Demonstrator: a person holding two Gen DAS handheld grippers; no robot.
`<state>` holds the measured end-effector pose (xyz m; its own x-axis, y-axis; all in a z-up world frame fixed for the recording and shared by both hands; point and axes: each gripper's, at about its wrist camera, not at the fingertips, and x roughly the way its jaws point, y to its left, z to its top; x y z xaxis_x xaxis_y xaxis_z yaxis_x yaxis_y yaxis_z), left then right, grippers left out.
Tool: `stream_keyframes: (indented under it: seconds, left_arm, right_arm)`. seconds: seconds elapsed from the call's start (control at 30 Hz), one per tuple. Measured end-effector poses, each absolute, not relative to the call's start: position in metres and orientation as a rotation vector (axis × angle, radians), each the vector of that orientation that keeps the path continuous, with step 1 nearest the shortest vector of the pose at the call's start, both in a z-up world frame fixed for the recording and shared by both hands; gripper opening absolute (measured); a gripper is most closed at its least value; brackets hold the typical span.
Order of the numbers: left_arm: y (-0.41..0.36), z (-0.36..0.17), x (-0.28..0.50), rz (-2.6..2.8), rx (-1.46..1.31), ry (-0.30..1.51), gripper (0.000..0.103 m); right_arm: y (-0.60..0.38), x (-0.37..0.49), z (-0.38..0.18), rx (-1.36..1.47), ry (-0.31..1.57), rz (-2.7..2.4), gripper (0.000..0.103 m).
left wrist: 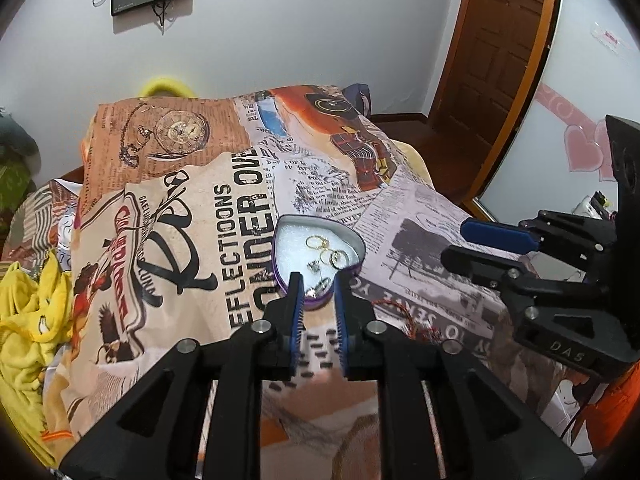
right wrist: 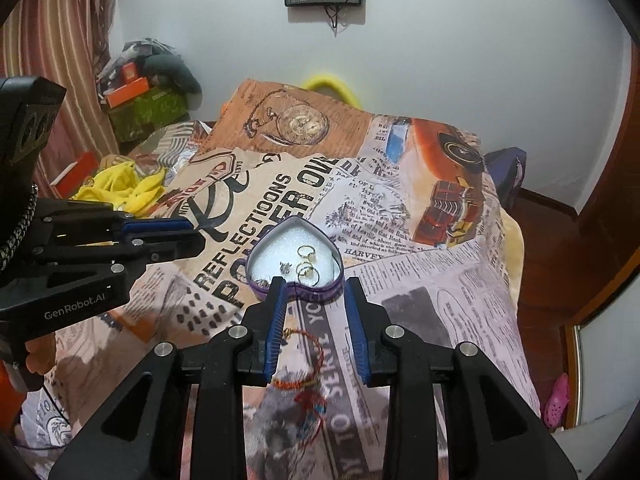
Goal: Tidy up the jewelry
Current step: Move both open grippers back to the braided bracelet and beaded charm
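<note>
On top of the newspaper-print bedspread (right wrist: 420,280) sits a purple heart-shaped tin (right wrist: 295,261) w/ white foam inside, lid off. Gold rings (right wrist: 307,264) lie on the foam near the middle, plus a couple small silvery pieces (left wrist: 316,267) closer to the pointed end; too small to tell exactly what they are.

Left gripper (left wrist: 316,282) hovers right at the tin's (left wrist: 320,256) pointed end, fingers a narrow gap apart w/ nothing between them. From its own cam the blue pads (left wrist: 298,312) frame the tip of the heart, one finger overlapping the rim; can't tell if it's actually touching.

Right gripper (right wrist: 315,286) has fingers spread wider, also holding nothing. Its tips sit just in front of the tin's near wall, on the side facing the cam. Red string bracelet (right wrist: 310,364) lies on the bedspread between and below those fingers, well short of the tin, w/ a small gold clasp at one end and a colorful tassel bit at the other. Same bracelet (left wrist: 404,316) shows in the left cam just right of the left gripper's fingers.

Yellow cloth (right wrist: 124,188) is bunched up off to the side of the bed.
</note>
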<state>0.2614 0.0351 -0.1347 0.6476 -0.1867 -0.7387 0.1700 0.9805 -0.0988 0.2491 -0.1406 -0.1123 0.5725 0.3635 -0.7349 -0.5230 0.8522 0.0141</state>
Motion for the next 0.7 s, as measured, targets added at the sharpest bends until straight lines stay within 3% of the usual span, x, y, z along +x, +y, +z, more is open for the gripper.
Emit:
stream_keyframes:
  seconds: [0.1,0.7]
  left_arm:
    - [0.032,-0.133,0.25,-0.201,-0.019,0.837,0.029]
    - [0.015,-0.173,0.223,-0.234,-0.036,0.944,0.029]
  right_arm:
    - [-0.145,0.24,-0.11,-0.208,0.806,0.518,0.027]
    - [-0.18,0.21,-0.147,-0.162,0.929,0.45,0.027]
